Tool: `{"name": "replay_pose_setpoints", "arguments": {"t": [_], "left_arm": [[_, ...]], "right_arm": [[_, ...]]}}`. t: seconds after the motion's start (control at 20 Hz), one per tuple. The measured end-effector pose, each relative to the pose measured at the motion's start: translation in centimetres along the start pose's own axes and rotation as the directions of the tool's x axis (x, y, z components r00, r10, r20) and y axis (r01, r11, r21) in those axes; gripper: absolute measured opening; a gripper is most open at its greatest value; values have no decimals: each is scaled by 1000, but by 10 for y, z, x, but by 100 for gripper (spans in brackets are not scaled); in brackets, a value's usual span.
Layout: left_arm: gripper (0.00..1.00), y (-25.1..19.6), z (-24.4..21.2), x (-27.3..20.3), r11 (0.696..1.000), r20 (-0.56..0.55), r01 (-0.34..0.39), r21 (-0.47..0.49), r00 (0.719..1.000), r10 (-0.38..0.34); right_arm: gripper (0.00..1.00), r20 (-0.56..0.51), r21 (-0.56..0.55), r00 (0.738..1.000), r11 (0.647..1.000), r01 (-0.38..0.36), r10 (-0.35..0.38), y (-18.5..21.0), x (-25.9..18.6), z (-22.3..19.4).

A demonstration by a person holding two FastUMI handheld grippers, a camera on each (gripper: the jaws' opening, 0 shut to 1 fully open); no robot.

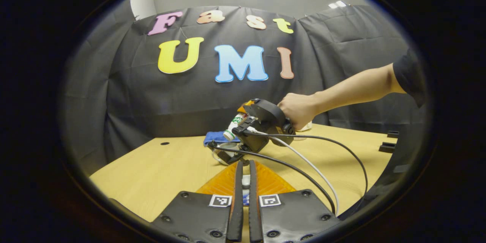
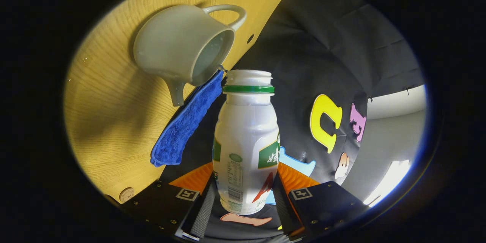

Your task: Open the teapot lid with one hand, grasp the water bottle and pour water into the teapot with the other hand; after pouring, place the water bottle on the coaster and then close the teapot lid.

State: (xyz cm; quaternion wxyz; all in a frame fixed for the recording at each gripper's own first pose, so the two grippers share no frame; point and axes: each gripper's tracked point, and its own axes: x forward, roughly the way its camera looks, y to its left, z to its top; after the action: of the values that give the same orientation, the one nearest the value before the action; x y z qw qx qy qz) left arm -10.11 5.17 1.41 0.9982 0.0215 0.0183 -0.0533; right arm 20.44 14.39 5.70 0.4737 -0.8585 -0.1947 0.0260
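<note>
You have the water bottle point(image 2: 246, 140) clamped between both fingers of your right gripper point(image 2: 243, 197), low on its body, and tipped over so its uncapped mouth sits just beside the open rim of the teapot point(image 2: 178, 45). That reads as the pouring step: gripping low leaves the neck free to reach the opening. No stream can be made out at the mouth. A blue cloth point(image 2: 186, 121) lies on the table point(image 2: 110, 114) touching the teapot's base, on the bottle's side.

Your left gripper point(image 1: 243, 186) has its fingers drawn close around something small and pale, probably the lid, held well back from the teapot so the opening stays clear; whether both fingers press on it, I cannot tell.

The left gripper view adds your hand point(image 1: 300, 110) and the right gripper's cables trailing across the table; the right gripper view adds the teapot's interior.
</note>
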Motion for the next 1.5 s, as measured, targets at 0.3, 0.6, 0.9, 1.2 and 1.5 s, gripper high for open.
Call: {"name": "replay_pose_setpoints", "arguments": {"t": [0.3, 0.6, 0.9, 1.2, 1.5], "left_arm": [[12, 1, 1, 1, 1000, 3, -3, 3, 1000, 3], [12, 5, 3, 0, 1000, 8, -13, -5, 1000, 13], [12, 6, 0, 2, 1000, -1, -18, -22, 1000, 18], [12, 12, 3, 5, 999, 5, -33, -26, 999, 33], [17, 28, 15, 18, 997, 25, -47, -63, 998, 49]], "right_arm": [[70, 1, 0, 1000, 1000, -1, 1, 2, 0, -1], [73, -1, 87, 999, 995, -42, 42, 14, 2, -1], [72, 11, 191, 996, 978, -89, 89, 27, 0, 0], [73, 25, 441, 984, 881, -168, 175, 40, -3, -2], [73, 29, 814, 981, 565, -135, 193, 19, -27, -30]]}}
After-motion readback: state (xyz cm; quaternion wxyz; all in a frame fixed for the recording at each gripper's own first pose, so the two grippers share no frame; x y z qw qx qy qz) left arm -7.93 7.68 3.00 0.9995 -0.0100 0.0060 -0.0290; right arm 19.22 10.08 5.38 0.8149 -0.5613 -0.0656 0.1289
